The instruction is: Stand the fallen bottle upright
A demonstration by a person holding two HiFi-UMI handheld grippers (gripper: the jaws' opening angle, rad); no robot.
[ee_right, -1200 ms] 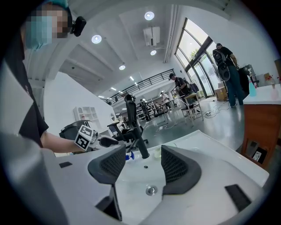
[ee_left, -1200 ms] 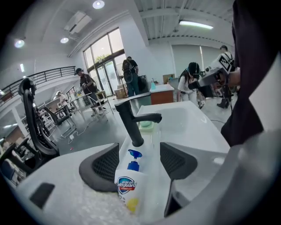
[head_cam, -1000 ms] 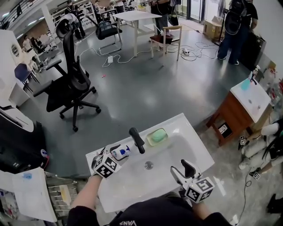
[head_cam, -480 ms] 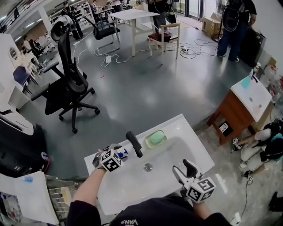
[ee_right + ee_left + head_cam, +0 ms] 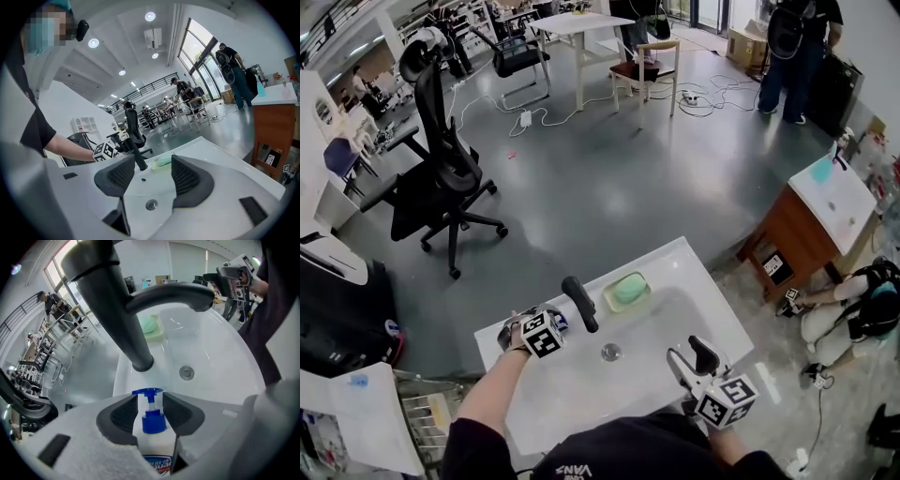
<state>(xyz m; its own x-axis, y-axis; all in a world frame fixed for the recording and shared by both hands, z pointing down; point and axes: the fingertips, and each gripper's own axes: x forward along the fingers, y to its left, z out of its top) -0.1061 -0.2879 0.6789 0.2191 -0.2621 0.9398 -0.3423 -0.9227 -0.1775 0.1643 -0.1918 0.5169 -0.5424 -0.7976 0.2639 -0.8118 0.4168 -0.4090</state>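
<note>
Since its jaws have just been closing, the left hand-held gripper (image 5: 151,400) pinches the bottle (image 5: 151,448) at its shoulder; probably light, slick plastic, so hold body, not pump (image 5: 148,393).

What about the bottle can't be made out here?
Left gripper view: the bottle runs off the bottom edge, base unseen.
The left gripper has just been closing its jaws around it; whether they grip it is unclear.
Head view: that gripper's marker cube hides nearly all the bottle.
</note>
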